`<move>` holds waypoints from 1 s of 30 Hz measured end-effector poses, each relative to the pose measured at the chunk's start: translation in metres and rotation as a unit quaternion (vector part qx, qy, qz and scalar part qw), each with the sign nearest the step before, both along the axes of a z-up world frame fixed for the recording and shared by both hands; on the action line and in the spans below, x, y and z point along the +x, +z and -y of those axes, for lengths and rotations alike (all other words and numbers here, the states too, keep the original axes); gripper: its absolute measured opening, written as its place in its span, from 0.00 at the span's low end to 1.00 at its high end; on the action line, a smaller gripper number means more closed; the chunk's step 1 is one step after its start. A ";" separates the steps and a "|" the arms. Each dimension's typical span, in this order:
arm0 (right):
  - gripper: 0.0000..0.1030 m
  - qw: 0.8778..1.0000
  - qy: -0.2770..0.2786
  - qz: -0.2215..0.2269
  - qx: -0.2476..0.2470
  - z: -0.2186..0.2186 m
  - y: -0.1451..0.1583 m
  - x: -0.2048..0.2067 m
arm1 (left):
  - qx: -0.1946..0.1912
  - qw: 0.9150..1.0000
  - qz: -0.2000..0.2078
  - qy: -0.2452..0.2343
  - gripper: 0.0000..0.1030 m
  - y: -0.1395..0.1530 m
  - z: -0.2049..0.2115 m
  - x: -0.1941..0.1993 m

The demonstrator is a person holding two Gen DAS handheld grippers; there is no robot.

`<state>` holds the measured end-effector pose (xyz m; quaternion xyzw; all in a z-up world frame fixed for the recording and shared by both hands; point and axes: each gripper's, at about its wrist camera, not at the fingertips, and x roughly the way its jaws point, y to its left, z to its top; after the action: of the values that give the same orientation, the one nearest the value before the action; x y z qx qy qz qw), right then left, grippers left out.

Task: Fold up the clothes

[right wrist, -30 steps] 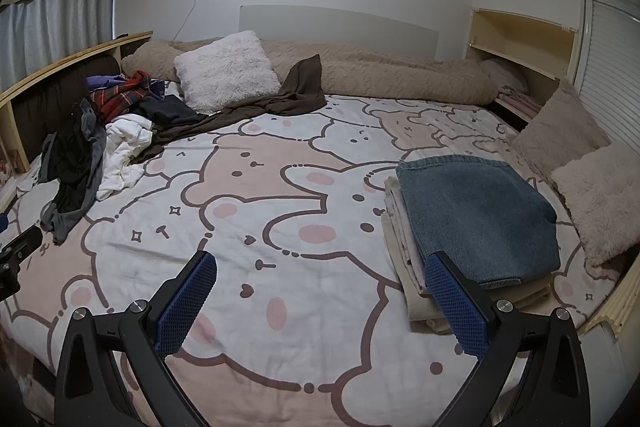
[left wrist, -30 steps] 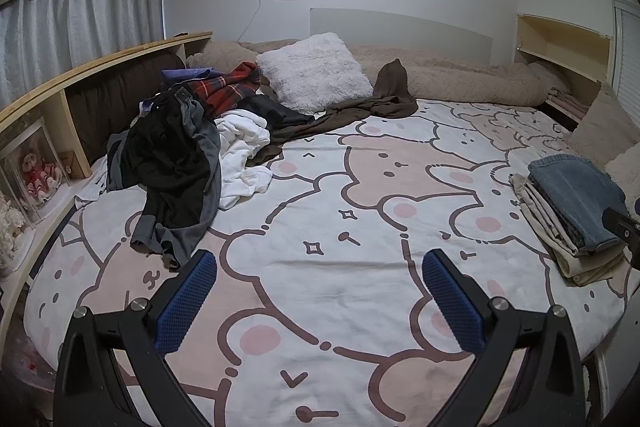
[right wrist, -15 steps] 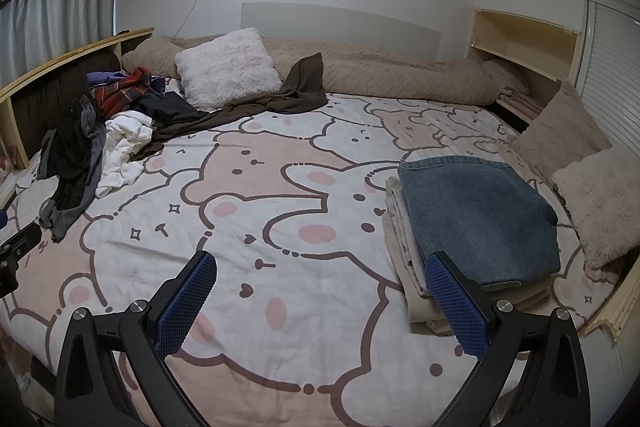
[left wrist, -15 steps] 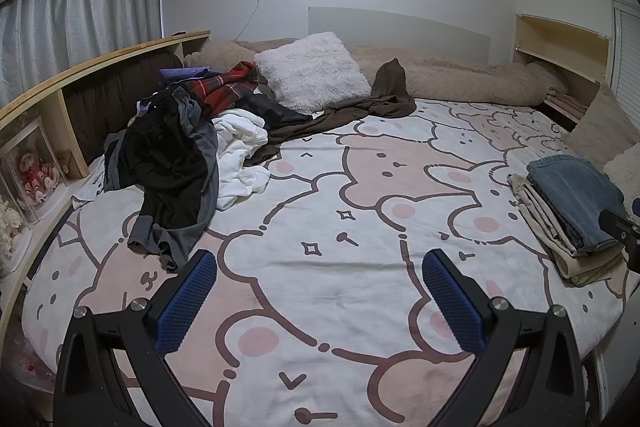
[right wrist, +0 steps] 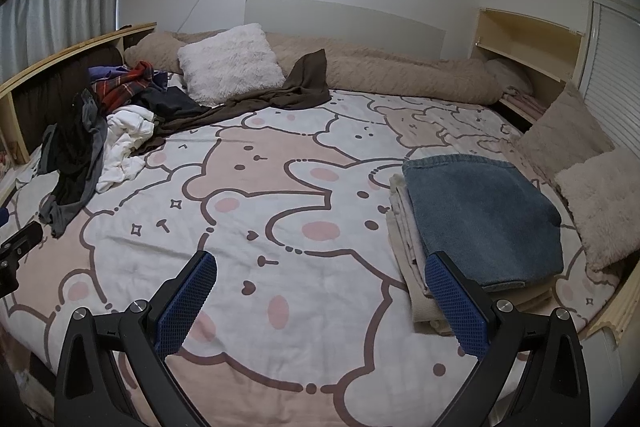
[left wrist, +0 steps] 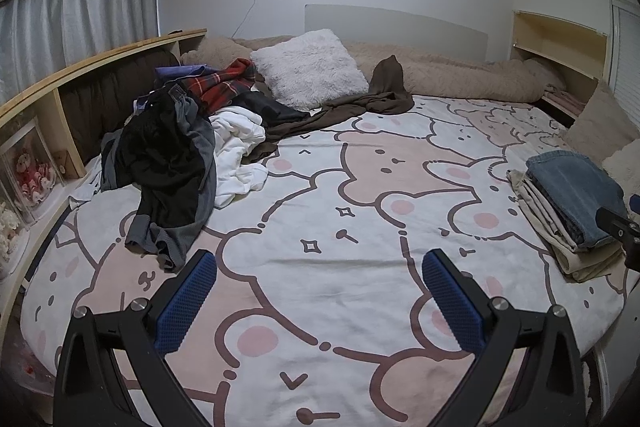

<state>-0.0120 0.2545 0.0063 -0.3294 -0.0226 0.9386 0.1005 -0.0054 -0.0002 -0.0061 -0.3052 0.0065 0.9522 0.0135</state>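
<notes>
So we're between garments here. Both claws are empty and spread wide: the left claw hangs over bare bedspread, and the right claw does the same on its side, its right finger sitting visually just in front of the finished stack.

Where the work is: the unfolded heap of dark, white and red-plaid clothes lies at about 10 o'clock in the left view, up against the wooden side shelf. The nearest piece is the black-and-grey garment, spilling toward us, with a crumpled white top just behind it. A long brown garment trails off toward the fluffy white pillow. Done pieces, the folded blue denim on top of folded beige items, sit at 3 o'clock in the right view.

Our take on doing this step well: go for the black-and-grey one first since it's on top and closest. Pinch a hem or shoulder edge with the left claw, not a bunched middle, or we'll drag the white top along. Then pull it out onto the open pink-and-white cartoon bear bedspread in the centre, where there's plenty of flat room, and bring the right claw in to grab the opposite corner and spread it flat before any folding.
</notes>
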 end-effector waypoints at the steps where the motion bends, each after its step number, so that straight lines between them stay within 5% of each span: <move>1: 1.00 1.000 0.000 0.001 0.000 0.000 0.000 -0.001 | 0.000 1.000 0.000 0.000 1.00 0.000 0.000 0.000; 15: 1.00 1.000 0.005 0.004 -0.003 0.004 -0.005 -0.009 | 0.020 1.000 0.006 -0.011 1.00 0.000 0.011 -0.010; 23: 1.00 0.995 0.019 -0.081 -0.061 0.003 0.001 -0.012 | 0.006 1.000 -0.003 -0.002 1.00 0.001 0.017 -0.012; 30: 1.00 0.996 0.070 -0.050 -0.002 0.049 -0.001 -0.049 | 0.021 0.999 0.005 0.028 1.00 -0.006 0.044 -0.021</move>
<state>-0.0613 0.2058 0.0054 -0.2797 -0.0391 0.9587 0.0346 -0.0261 -0.0439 -0.0120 -0.3101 -0.0220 0.9504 -0.0068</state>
